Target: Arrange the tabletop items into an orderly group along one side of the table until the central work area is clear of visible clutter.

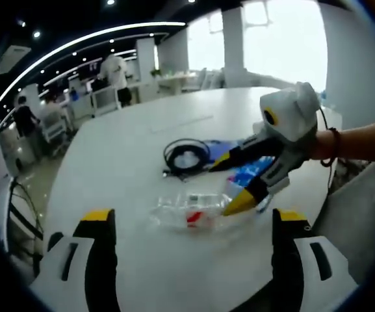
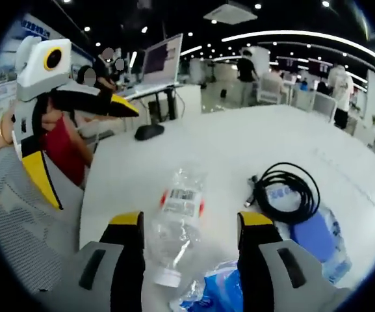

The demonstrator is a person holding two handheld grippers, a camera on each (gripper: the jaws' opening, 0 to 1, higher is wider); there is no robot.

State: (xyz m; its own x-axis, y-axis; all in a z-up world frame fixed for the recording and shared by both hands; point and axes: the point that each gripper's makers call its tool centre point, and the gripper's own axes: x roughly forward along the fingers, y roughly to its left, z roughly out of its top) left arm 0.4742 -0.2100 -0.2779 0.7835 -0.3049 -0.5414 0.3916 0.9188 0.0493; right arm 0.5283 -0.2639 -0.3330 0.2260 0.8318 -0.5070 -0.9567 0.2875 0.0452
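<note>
Right tongs (image 2: 188, 257) wide open, straddling the crushed clear plastic bottle with red label (image 2: 177, 224) on the round white desk (image 2: 239, 146), just beside the coiled black cable (image 2: 284, 188); left tongs (image 1: 190, 244) wide, empty, hovering near the bottle. Risk: thin bottle could squirt out or roll if pinched off-centre. Desk smooth, glossy; open office, ceiling strip lights, people behind.

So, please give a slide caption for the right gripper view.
Open right gripper straddling a clear plastic bottle beside a coiled black cable.

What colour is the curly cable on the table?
Black. The coiled cable shows best in the right gripper view.
</note>
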